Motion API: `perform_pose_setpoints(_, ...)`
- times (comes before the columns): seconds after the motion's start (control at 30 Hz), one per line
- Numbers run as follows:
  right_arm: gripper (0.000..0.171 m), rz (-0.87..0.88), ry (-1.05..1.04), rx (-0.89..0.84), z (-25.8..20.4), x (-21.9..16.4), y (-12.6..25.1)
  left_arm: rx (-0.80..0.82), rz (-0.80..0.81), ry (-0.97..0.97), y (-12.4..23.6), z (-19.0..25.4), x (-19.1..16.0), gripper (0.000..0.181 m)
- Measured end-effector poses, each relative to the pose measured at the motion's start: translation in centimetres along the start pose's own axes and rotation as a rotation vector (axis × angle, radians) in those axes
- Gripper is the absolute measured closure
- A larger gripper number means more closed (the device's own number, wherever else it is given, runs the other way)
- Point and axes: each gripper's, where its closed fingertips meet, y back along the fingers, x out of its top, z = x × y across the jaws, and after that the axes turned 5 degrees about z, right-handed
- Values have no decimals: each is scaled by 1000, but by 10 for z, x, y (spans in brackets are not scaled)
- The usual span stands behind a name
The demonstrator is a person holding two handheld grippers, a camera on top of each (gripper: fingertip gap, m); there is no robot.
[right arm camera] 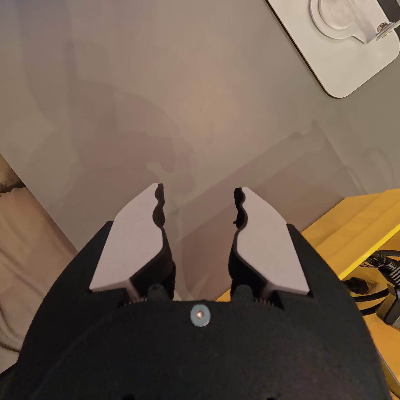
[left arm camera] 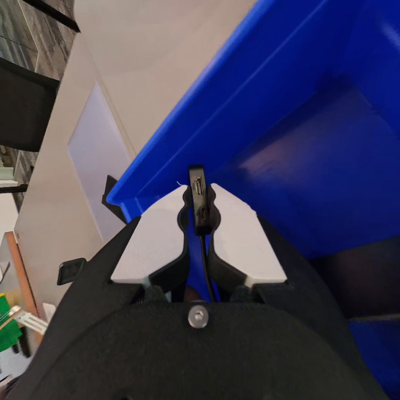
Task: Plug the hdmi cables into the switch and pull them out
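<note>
Here the switch (left arm camera: 200, 200) stands upright, ports camera-facing.

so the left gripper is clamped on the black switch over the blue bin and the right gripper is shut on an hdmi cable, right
Not quite. The right wrist view shows the right gripper open and empty, its fingers spread over the bare table. The rest holds: the left gripper is clamped on the black switch over the blue bin.

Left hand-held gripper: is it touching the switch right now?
Touching. The left wrist view shows the left hand-held gripper shut on the black switch, both black pads pressed against its sides.
</note>
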Motion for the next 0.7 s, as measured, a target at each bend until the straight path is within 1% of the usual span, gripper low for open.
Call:
perform_pose_setpoints(0.17, 108, 24, 7, 12, -3, 7, 0, -38, 182, -52, 29, -1, 22, 168)
perform_pose_setpoints(0.2, 109, 35, 10, 18, -4, 10, 1, -46, 215, -37, 35, 0, 26, 168)
perform_pose_setpoints(0.23, 110, 49, 12, 26, -7, 14, 1, -51, 252, -19, 42, 0, 32, 168)
perform_pose_setpoints(0.37, 111, 124, 45, 66, -19, 37, 3, -108, 428, -52, 76, 16, 59, 168)
perform_pose_setpoints(0.47, 113, 216, 78, 108, -31, 64, 5, -159, 570, -86, 109, 33, 85, 168)
perform_pose_setpoints(0.57, 110, 314, 103, 177, -48, 98, 3, -243, 725, -110, 148, 60, 115, 168)
perform_pose_setpoints(0.7, 107, 440, 133, 211, -56, 142, 1, -390, 898, -189, 201, 117, 150, 168)
